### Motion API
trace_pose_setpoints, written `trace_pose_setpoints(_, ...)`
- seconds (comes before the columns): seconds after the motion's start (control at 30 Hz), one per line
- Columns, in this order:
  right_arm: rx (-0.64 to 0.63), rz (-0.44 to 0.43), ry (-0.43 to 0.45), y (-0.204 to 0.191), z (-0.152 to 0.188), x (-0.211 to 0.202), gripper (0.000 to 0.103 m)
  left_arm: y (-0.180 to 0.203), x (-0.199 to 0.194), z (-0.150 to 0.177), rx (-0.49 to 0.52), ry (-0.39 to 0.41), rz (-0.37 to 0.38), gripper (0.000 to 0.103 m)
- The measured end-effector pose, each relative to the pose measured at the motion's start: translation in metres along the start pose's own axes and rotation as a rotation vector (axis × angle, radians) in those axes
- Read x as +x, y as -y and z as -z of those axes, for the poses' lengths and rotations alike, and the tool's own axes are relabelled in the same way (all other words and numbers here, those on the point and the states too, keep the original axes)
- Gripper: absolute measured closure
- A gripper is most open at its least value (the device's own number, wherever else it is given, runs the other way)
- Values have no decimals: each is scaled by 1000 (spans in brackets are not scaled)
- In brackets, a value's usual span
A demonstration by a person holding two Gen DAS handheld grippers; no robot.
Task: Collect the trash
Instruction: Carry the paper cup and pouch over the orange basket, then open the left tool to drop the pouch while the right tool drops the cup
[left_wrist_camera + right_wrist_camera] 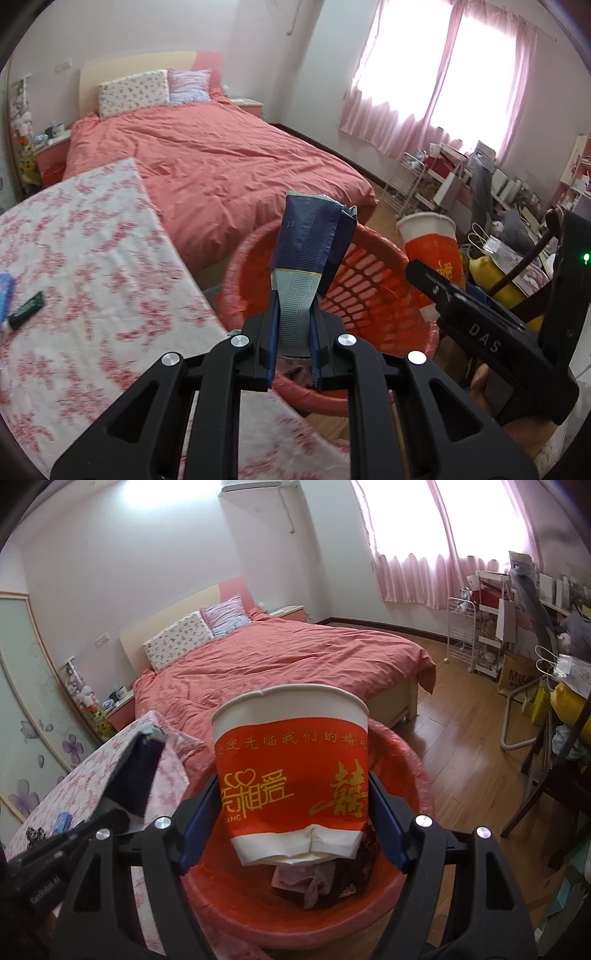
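My left gripper point(294, 325) is shut on a crumpled dark blue and silver wrapper point(310, 247) and holds it upright above the red trash basket point(362, 280). My right gripper point(293, 812) is shut on a red and white paper cup point(291, 771), dented at its base, held above the same basket point(402, 786). The cup also shows in the left wrist view point(434, 247), to the right of the wrapper. The wrapper shows in the right wrist view point(135, 775) at the left. Some trash point(317, 878) lies in the basket.
A table with a pink floral cloth point(85, 266) stands left of the basket, with a green tube point(26, 310) on it. A bed with a coral cover point(207, 162) lies behind. A cluttered desk and shelves point(480, 184) stand at the right under the window. The floor point(461, 757) is wood.
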State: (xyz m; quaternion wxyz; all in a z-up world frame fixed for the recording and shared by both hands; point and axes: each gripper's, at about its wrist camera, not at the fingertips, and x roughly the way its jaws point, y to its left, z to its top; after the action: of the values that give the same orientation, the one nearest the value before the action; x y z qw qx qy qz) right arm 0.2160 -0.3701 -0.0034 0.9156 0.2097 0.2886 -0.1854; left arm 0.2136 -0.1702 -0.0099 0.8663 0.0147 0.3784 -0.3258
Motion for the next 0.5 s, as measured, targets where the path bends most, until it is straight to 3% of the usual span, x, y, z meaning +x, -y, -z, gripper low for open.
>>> trace_pose_setpoints(0.27,71,-8,-8,32,-16,20,28,13,30,2,5,-60,23,77)
trace_pose_setpoints(0.33,85,-26,-20,36,-17,26,27,14,34,4,6,-71,17,66)
trace_pose_setpoints(0.5,88,-30,-32,38,-13,30,17,6,34,9,-14,-93,-31,56)
